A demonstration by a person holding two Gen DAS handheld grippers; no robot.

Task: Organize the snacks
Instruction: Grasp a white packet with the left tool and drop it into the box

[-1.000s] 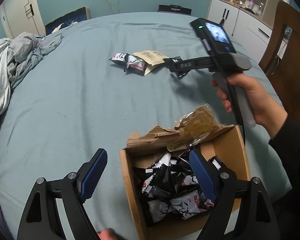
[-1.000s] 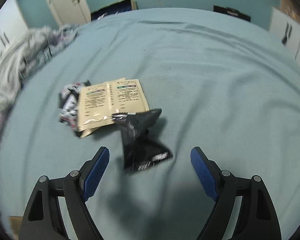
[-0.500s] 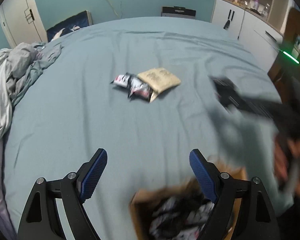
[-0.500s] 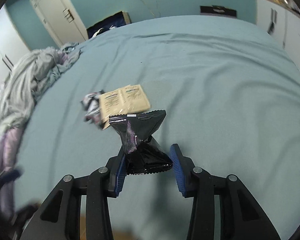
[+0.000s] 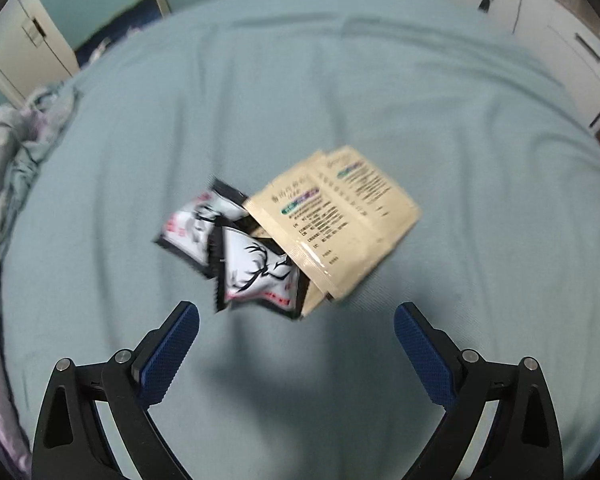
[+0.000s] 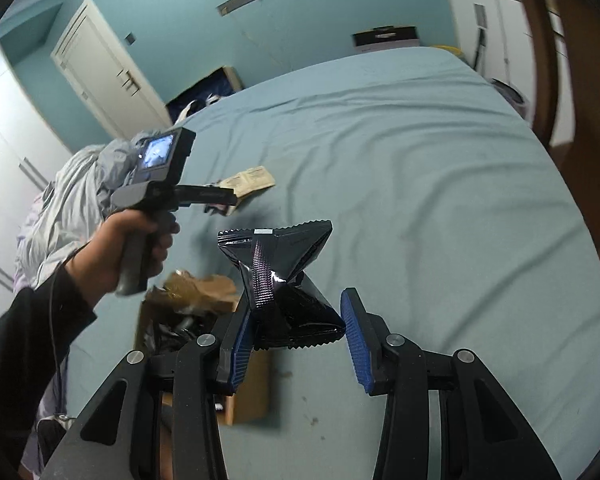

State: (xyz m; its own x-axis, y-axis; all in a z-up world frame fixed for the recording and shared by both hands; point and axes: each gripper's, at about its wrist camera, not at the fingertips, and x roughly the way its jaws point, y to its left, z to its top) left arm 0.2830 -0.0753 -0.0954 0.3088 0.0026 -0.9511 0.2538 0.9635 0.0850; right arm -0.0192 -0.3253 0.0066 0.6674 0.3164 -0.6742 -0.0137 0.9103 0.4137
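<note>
Writing: the two beige sachets (image 5: 336, 220) carry several lines of dark print and a green and purple label band, but the print is too blurred for me to read. The two white snack packets (image 5: 256, 272) show a black antler drawing and a red strip along one edge; the red lettering is not legible. The black packet (image 6: 278, 280) has a small pale label near its top seal, also unreadable.

My left gripper (image 5: 296, 354) stands open and holds nothing, with its blue pads spread wide above the bed (image 5: 480, 128), just short of the pile. In that pile the white packets lie side by side, and the beige sachets overlap the nearer one's right edge.

My right gripper (image 6: 296, 338) is closed on the black packet. The packet is glossy, creased and pinched at the waist, with serrated seals at top and bottom. Its lower part sits between the pads, and its upper part fans out above them.

Below and to the left of the right gripper sits a cardboard box (image 6: 248, 396) with torn flaps, resting on the bed. Dark packets are visible inside it.

In the right wrist view my left hand (image 6: 128, 256) grips its handle, pointing toward the pile.
</note>
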